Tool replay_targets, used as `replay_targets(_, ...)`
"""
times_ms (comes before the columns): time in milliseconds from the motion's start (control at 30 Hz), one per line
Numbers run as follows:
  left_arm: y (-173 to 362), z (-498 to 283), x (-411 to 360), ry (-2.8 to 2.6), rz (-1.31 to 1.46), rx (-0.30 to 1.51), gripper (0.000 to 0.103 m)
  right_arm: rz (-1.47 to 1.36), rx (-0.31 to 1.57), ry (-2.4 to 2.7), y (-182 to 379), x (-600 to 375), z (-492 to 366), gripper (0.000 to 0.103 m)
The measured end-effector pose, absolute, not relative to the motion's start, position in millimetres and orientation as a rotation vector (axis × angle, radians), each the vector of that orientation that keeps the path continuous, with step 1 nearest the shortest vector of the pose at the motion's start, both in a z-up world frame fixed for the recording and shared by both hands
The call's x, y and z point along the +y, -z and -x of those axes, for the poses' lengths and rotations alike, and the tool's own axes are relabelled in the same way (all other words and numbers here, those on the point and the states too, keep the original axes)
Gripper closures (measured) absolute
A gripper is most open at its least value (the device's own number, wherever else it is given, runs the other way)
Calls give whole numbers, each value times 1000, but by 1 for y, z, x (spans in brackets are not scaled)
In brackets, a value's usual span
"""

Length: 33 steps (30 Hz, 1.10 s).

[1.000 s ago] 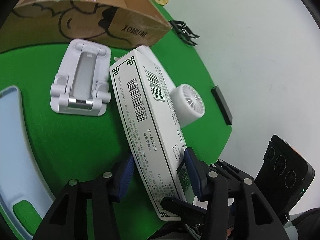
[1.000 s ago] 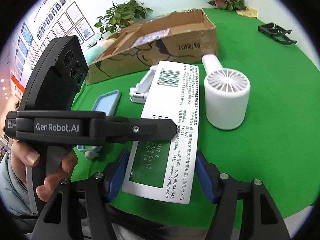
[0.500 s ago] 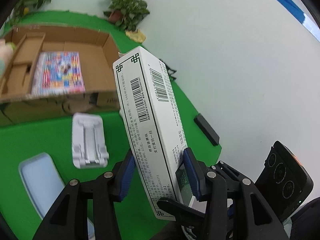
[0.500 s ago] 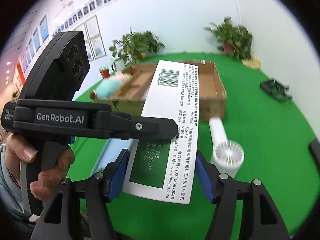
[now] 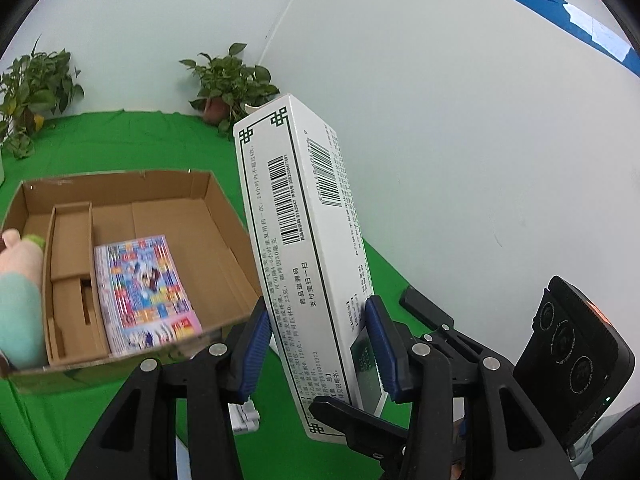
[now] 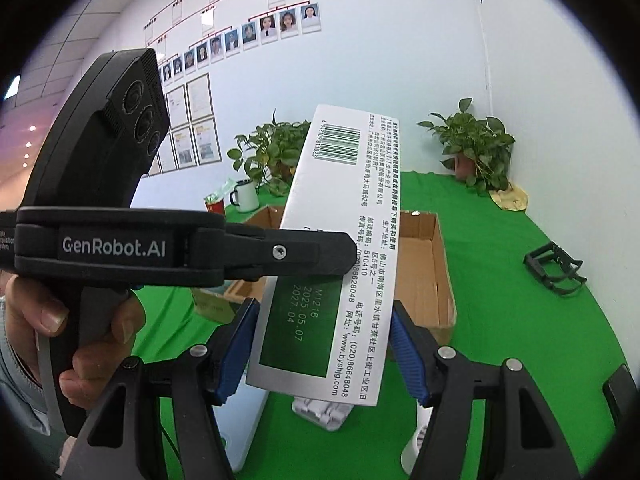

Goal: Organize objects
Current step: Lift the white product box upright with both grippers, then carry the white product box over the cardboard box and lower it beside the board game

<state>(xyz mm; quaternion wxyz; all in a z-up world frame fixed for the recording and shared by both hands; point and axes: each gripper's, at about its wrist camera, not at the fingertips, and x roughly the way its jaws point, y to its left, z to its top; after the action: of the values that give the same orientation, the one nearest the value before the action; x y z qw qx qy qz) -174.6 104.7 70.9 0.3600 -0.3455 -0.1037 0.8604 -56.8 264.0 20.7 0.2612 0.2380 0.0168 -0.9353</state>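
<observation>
Green cloth table (image 5: 120, 144), cardboard box (image 5: 224, 208) below. Both the left gripper (image 5: 316, 344) and right gripper (image 6: 320, 344) clamp the white medicine carton (image 5: 296, 240), held aloft just beside that box.

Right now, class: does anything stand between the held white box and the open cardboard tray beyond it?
Nothing visible does. The white box, gripped by both grippers, is raised beside the cardboard tray, whose open floor lies clear near the colourful booklet.

Long white medicine carton (image 5: 304, 256) with black border, barcodes, green panel near its lower end, held off the table, tilted up and away, above open cardboard box (image 5: 192, 216), colourful booklet (image 5: 148, 292) flat inside box
</observation>
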Motion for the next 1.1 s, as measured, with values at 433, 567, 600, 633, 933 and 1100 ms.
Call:
replay_targets(433,-99,249,106,-2235,904,-278,59,-652,31,2520,-44,259,119,40)
replay_targets(567,-94,281,106,-2236,940,-302,59,-693,2,2500,-43,265,142,40)
replay_targets(600,-92,288,106,-2236,949,-308,59,-706,-1,2494,-42,264,148,40)
replay_targets(633,-90,297,107,-2237,962,-312,59,-719,-4,2490,-41,263,155,40)
replay_targets(933,-48,355,115,-2222,1102,-325,59,-899,-54,2426,-17,258,203,40)
replay_targets(1100,-17,384,117,-2187,1190,-361,59,-1012,-72,2388,3,256,225,40)
